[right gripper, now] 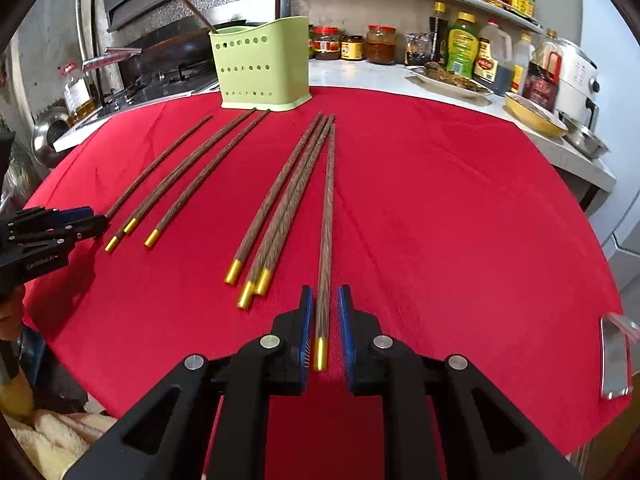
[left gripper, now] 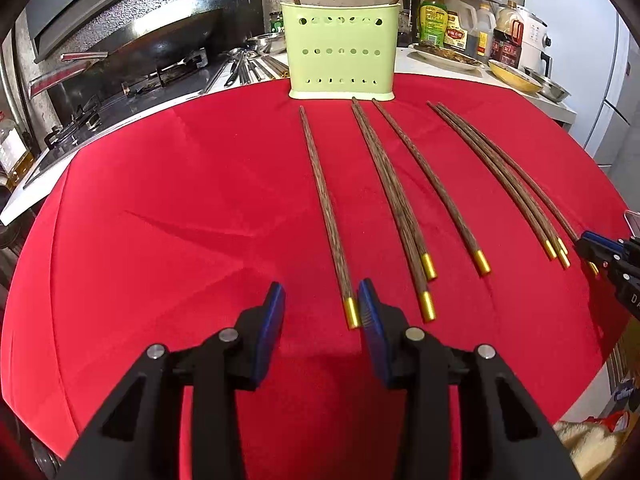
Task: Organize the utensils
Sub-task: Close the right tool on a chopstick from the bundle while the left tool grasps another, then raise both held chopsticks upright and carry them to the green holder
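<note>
Behind the red cloth (right gripper: 460, 220) we note a stove with a wok (left gripper: 160, 44), a row of sauce bottles (right gripper: 476, 52), a yellow dish (right gripper: 534, 114) and a loaded plate (right gripper: 448, 78) — none obstructs the work area. The green perforated holder (right gripper: 262, 66) stands at the cloth's far edge with two chopsticks upright in it. Eight more lie loose before it: dark wood, gold-capped ends toward us. The rightmost chopstick (right gripper: 327, 216) lies between the right gripper's (right gripper: 326, 320) blue pads; the jaws are narrow, yet a sliver of gap shows on each side, so nothing is clamped. The left gripper (left gripper: 322, 312) points down at the cloth, jaws apart and empty, its right pad just beside the leftmost chopstick's (left gripper: 324, 208) cap.
</note>
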`<state>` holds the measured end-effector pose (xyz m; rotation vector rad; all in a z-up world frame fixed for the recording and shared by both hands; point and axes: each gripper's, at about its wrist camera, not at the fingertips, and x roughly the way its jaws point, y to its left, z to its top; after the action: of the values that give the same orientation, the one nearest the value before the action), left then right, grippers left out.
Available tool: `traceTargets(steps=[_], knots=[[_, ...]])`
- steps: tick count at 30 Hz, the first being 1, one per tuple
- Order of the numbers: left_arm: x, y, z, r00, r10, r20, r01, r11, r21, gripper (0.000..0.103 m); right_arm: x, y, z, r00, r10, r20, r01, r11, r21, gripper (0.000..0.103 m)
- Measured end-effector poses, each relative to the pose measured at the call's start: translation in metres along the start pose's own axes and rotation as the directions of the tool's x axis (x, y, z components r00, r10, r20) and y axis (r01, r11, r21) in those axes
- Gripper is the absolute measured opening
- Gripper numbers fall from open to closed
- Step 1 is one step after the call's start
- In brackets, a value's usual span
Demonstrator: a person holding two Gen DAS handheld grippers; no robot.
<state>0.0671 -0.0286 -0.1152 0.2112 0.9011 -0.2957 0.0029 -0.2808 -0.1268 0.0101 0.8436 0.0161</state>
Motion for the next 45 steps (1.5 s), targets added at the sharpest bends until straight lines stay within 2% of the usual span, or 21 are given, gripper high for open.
traceTargets(steps=[5,7,10,14,19,24,25,28,32,36,39,45], knots=[[-0.007,-0.005,-0.008,1.000,0.019,-0.003,-0.019,1.000,-0.018,0.037,-0.007,-0.002,-0.009,1.000,-0.006,0.024,0.006,1.000,0.016,0.015],[-0.009,-0.009,-0.011,1.000,0.026,-0.004,-0.026,1.000,-0.012,0.028,-0.008,-0.002,-0.011,0.999,-0.009,0.032,0.008,1.000,0.021,0.015],[-0.012,-0.016,-0.014,0.999,0.041,-0.008,-0.041,0.999,0.000,0.021,-0.009,-0.004,-0.013,0.999,0.000,0.045,-0.001,0.999,0.035,0.015],[-0.012,-0.019,-0.012,0.999,0.051,-0.016,-0.052,0.999,-0.012,0.019,-0.006,-0.005,-0.012,0.998,0.004,0.069,-0.007,0.999,0.051,0.016],[-0.011,-0.030,-0.012,0.997,0.080,-0.001,-0.080,0.996,0.028,0.010,-0.004,-0.001,-0.011,0.996,-0.010,0.091,0.006,0.999,0.038,0.015],[-0.007,-0.026,-0.010,0.998,0.047,0.035,-0.047,0.999,0.020,0.007,-0.005,0.001,-0.014,0.994,-0.023,0.106,0.021,1.000,0.020,0.012],[-0.007,-0.024,-0.011,0.998,0.042,0.037,-0.042,0.999,0.016,0.007,-0.006,0.002,-0.015,0.994,-0.026,0.107,0.024,1.000,0.018,0.007],[-0.011,-0.013,-0.011,0.999,0.015,0.038,-0.014,0.999,-0.030,0.007,-0.010,-0.003,-0.018,0.994,-0.023,0.108,0.019,0.999,0.044,0.007],[-0.032,0.000,-0.009,0.995,0.023,0.094,-0.017,0.998,-0.063,0.007,-0.028,-0.003,-0.009,0.988,-0.034,0.152,0.029,0.999,0.037,0.007],[-0.069,0.010,0.000,0.979,0.022,0.203,-0.004,0.996,-0.090,0.007,-0.048,0.000,0.009,0.978,-0.027,0.209,0.024,1.000,0.014,0.007],[-0.101,0.018,0.011,0.952,0.019,0.306,0.012,0.995,-0.098,0.007,-0.063,0.002,0.027,0.966,-0.017,0.258,0.018,1.000,-0.003,0.007],[-0.136,0.027,0.035,0.911,0.015,0.411,0.030,0.994,-0.103,0.007,-0.095,0.001,0.068,0.936,0.010,0.351,-0.007,1.000,-0.009,0.007]])
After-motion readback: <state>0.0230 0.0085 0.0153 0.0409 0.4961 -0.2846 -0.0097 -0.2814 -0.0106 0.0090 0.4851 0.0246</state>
